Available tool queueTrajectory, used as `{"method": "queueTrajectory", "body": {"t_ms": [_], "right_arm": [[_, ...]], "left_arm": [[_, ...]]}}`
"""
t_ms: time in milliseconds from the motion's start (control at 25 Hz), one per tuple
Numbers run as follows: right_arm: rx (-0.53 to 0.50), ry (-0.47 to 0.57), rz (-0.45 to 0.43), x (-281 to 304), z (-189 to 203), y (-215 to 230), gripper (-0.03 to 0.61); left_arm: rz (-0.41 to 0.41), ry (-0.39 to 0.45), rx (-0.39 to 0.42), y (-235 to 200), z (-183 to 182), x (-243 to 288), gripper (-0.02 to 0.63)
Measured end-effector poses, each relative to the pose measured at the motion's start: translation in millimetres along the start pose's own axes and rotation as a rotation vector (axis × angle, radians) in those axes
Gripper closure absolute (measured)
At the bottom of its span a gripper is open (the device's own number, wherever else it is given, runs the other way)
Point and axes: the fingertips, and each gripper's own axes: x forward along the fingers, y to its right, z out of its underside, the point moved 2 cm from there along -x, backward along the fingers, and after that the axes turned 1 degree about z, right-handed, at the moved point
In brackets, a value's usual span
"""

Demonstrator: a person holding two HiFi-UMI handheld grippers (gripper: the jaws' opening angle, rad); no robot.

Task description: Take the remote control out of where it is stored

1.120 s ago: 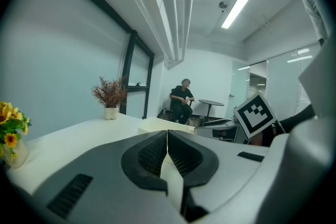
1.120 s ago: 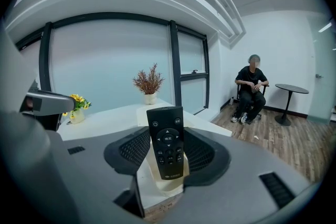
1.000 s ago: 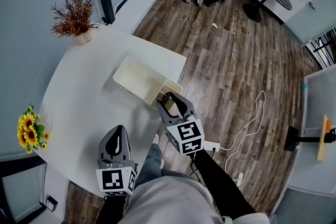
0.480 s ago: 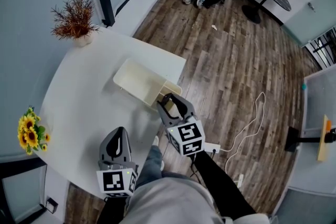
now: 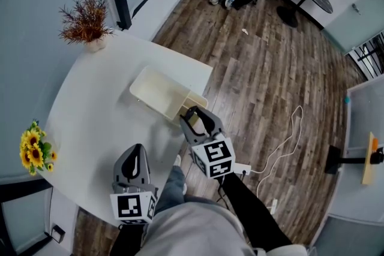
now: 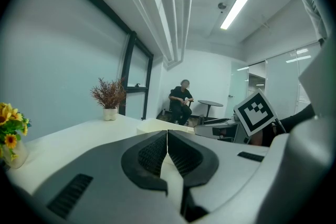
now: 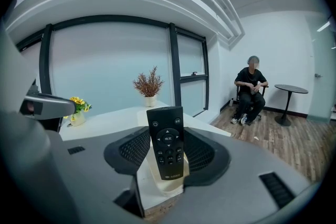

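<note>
Probably light, stiff and slick, the slim black plastic remote control (image 7: 166,144) stands mid-frame in the cream plastic organiser (image 5: 157,92). The right gripper (image 5: 195,119) pinches its long edges, the best hold; the left gripper (image 6: 167,140) is closed and empty.

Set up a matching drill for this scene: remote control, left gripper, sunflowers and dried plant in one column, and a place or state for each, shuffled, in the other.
1. remote control
2. left gripper
3. sunflowers
4. dried plant

A. fingers together, nothing held
B. far end of the table, in a white pot
C. upright between the fingers of the right gripper
D. at the table's left edge in the head view

Pairs: 1-C, 2-A, 3-D, 4-B.
</note>
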Motion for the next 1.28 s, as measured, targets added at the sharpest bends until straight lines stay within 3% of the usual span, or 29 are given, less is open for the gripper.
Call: {"method": "queueTrajectory", "body": {"t_ms": [1280], "right_arm": [[-0.014, 0.018, -0.007, -4.5, -6.4, -2.8, 0.38]], "left_arm": [[0.009, 0.012, 0.01, 2.7, -2.3, -2.4, 0.604]]}}
